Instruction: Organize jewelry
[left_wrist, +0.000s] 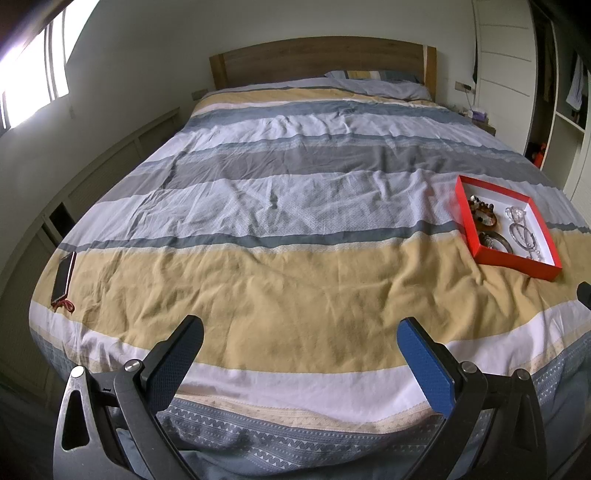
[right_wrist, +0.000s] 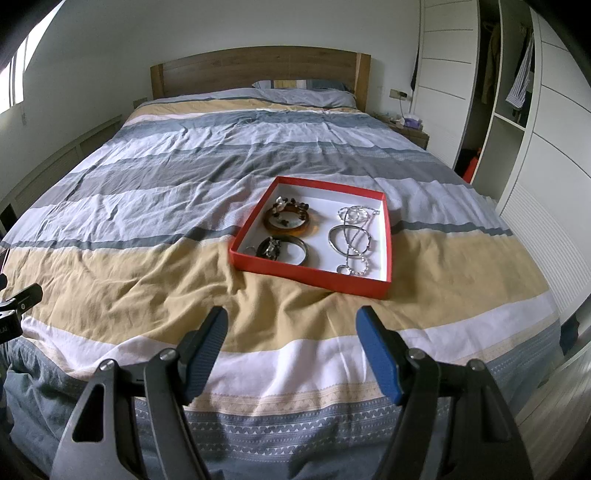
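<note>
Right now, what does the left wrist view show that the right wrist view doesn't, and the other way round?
Only the left wrist view shows the phone lying near the bed's left edge, plus the open left gripper.

Only the right wrist view shows the tray's contents clearly: the amber bangle, the dark bangle and the silver chains, plus the open right gripper.

Both show the red tray on the striped duvet and the wooden headboard.

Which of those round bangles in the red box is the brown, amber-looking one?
The amber bangle at the far left of the red box, with dark beads on it. The bangle nearer is dark; the one on the right is silver.
</note>
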